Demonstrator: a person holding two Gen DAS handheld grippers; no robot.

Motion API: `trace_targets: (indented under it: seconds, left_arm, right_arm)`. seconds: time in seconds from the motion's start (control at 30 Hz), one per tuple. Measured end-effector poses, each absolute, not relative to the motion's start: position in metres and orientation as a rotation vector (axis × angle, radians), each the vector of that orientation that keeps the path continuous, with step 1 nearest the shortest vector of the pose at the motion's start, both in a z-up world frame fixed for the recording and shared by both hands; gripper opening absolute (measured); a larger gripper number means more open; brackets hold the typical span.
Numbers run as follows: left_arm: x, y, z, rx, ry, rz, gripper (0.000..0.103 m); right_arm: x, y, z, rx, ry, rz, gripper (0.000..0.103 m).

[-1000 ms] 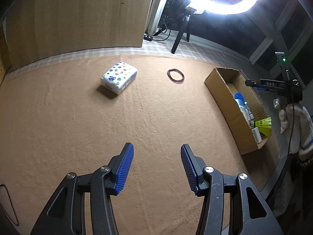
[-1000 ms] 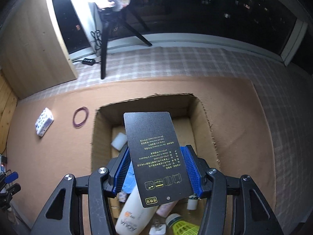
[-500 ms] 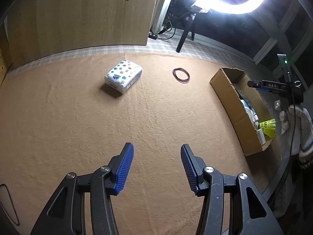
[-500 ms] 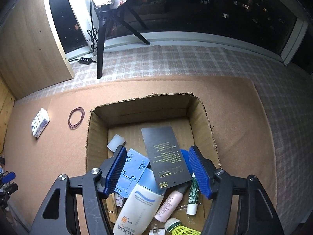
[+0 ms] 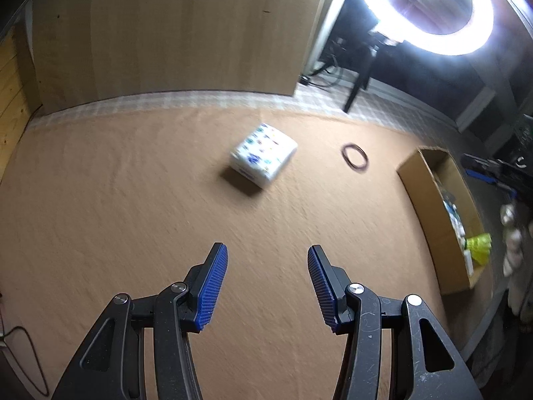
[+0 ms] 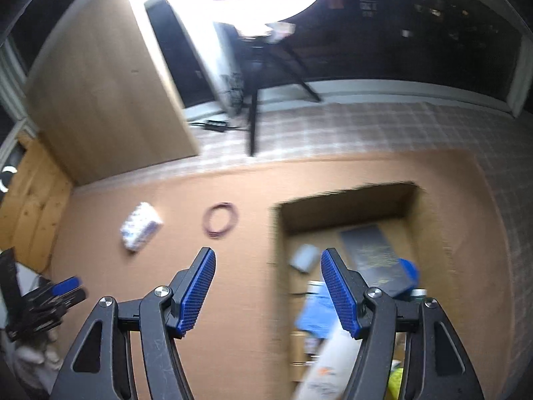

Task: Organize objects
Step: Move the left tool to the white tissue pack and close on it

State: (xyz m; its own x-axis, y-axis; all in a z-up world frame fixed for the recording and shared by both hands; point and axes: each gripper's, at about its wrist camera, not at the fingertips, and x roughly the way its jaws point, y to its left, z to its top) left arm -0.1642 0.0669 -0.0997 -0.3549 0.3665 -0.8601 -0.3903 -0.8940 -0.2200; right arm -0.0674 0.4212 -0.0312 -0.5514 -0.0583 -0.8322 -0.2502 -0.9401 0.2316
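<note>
Both jaws stand apart, empty: right gripper (image 6: pixel 266 295), left gripper (image 5: pixel 267 288). Brown cardboard box (image 6: pixel 344 201) already holds the black card (image 6: pixel 371 253); left of it wait the patterned white tissue pack (image 5: pixel 264 156) and purple rubber-band loop (image 5: pixel 355 160), probably next.

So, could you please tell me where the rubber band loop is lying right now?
The rubber band loop lies flat on the brown mat, between the patterned tissue pack to its left and the cardboard box to its right in both wrist views.
</note>
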Motion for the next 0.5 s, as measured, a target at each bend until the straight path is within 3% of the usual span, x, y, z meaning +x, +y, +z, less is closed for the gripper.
trace_targets:
  seconds: [0.3,0.5]
  left_arm:
    - [-0.202,0.072,-0.104,-1.443,-0.010,2.267,0.054]
    - [-0.228,0.087,-0.115,-1.450,-0.001,2.265,0.060]
  right_arm:
    - [-0.110,0.369,-0.045,-1.534,0.524,2.701,0.062]
    - [-0.137,0.363,-0.067,-1.578,0.645,2.672,0.062]
